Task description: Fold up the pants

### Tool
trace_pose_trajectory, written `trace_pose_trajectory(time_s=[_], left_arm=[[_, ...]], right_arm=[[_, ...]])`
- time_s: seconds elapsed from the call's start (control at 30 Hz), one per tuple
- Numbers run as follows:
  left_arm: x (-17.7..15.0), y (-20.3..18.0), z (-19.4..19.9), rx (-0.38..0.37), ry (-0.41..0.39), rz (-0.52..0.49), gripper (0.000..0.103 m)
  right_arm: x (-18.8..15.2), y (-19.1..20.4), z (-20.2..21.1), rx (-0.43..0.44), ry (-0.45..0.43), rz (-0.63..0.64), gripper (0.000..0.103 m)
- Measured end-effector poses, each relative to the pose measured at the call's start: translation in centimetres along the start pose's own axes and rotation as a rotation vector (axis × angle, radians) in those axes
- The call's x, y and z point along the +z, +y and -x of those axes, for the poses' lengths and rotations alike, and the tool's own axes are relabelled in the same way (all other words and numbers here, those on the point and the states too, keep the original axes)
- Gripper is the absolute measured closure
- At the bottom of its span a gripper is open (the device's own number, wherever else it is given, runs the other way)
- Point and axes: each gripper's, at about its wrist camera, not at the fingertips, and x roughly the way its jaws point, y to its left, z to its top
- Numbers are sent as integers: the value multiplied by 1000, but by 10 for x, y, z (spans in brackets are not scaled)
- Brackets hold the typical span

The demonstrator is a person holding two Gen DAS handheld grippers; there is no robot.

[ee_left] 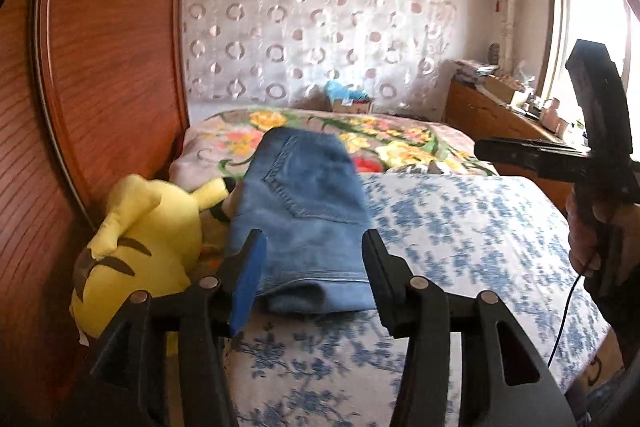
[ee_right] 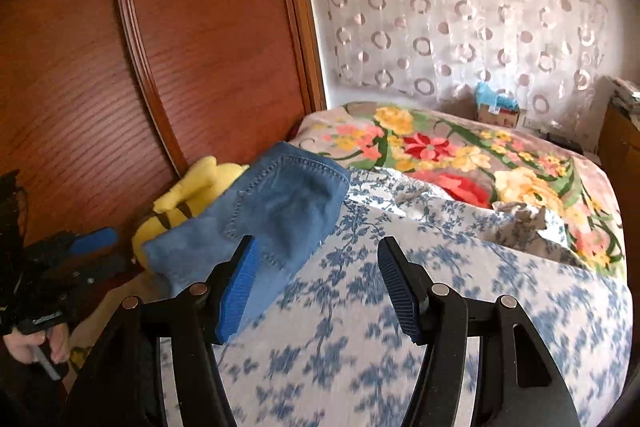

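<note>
Folded blue jeans (ee_left: 304, 203) lie in a compact stack on the blue-flowered sheet (ee_left: 460, 235), back pocket up, near the bed's left side. In the left wrist view my left gripper (ee_left: 312, 267) is open. Its fingers stand apart on either side of the stack's near end, and the pads do not press on the denim. My right gripper (ee_right: 316, 255) is open and empty above the sheet (ee_right: 400, 307), just right of the jeans (ee_right: 260, 215). The right gripper (ee_left: 560, 151) also shows at the right edge of the left wrist view, held by a hand.
A yellow plush toy (ee_left: 148, 235) rests against the jeans' left side by a red-brown wooden wardrobe door (ee_left: 112, 47). A flowered blanket (ee_left: 360, 135) covers the far half of the bed. A cluttered wooden dresser (ee_left: 492, 115) stands at the right.
</note>
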Motion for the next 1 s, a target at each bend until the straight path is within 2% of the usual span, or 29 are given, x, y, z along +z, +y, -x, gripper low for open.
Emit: trace_pose_trajectory(time_s=[0.17,0.23,0.3,0.53,1.0], left_arm=[[4,-24,19,-20,-29,-29,47],[5,-35,24,-33,-36,-40,41],[5,-47,30,-46,-44,-57,29],[4,-84,45,-106,-68,-90,11],[-25,-152,72,-107,-72,-142,10]], right_arm=[[-24,-1,47,-12,-45,-11,39],[-34,-1,61,-26,-59,-14,39],[-43,-4,75,-41,-72,-20,39],[-74,-11,114,-94,-109,-59,39],[-128,10,187,-160,-135,-104,39]])
